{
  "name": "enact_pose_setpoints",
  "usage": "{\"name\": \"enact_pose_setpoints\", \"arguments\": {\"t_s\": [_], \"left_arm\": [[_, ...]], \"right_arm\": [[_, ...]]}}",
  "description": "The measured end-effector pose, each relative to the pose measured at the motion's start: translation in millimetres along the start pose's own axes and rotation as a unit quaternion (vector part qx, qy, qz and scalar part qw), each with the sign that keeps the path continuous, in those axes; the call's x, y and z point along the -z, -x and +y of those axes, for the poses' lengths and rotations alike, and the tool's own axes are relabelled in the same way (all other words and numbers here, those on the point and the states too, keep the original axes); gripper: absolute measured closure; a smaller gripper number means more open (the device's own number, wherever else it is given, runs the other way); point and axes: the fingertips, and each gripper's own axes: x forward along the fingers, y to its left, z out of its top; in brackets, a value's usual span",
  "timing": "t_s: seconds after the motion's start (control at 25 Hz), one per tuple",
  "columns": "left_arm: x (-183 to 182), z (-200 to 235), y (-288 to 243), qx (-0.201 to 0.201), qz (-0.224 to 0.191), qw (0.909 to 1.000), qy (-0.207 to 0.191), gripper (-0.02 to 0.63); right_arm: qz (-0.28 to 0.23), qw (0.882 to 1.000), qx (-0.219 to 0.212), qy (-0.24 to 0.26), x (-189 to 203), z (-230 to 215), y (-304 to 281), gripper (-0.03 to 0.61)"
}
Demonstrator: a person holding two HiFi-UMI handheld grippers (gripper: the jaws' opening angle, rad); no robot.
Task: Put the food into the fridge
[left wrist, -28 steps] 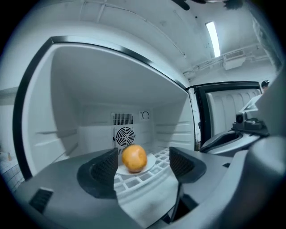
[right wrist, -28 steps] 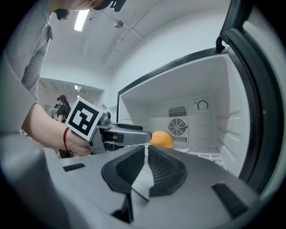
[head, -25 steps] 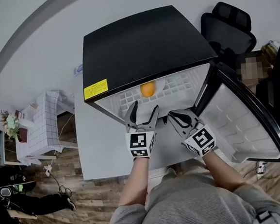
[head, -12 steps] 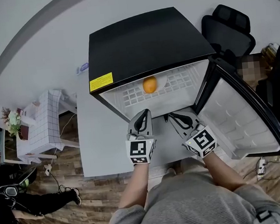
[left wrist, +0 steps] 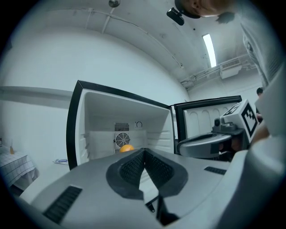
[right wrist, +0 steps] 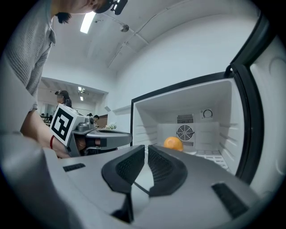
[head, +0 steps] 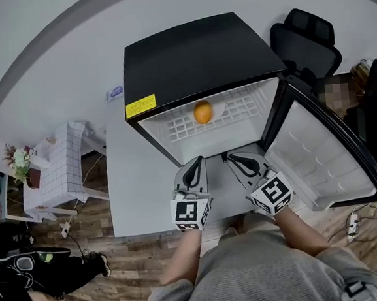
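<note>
A black mini fridge [head: 200, 54] stands on a grey table [head: 139, 183] with its door [head: 320, 161] swung open to the right. An orange [head: 203, 112] rests on the white wire shelf inside; it also shows as the orange [left wrist: 126, 148] and the orange [right wrist: 173, 143] in front of the rear fan. My left gripper [head: 194, 167] hovers just outside the fridge mouth, shut with nothing in it, its pads meeting at the left gripper [left wrist: 144, 152]. Beside it, my right gripper [head: 236, 159] is shut and empty too, seen close up as the right gripper [right wrist: 146, 150].
A black office chair [head: 303, 35] stands behind the fridge on the right. A small white tiled stand [head: 52, 168] with a plant sits at the left. A person lies low at the bottom left, above wood flooring.
My left gripper's jaws went from wide open to shut, empty. Both grippers drew back a little from the fridge opening. The orange stayed on the shelf.
</note>
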Motion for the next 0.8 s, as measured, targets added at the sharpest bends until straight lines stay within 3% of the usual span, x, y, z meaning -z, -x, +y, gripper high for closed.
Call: {"name": "enact_pose_setpoints", "arguments": {"t_s": [0.32, 0.8], "left_arm": [[10, -19, 50, 0.016, 0.000, 0.9997, 0.020, 0.603], [5, -63, 96, 0.062, -0.003, 0.9969, 0.050, 0.603]], "right_arm": [[-0.006, 1.000, -0.022, 0.008, -10, 28, 20, 0.565], [-0.016, 0.999, -0.038, -0.019, -11, 77, 71, 0.565]]}}
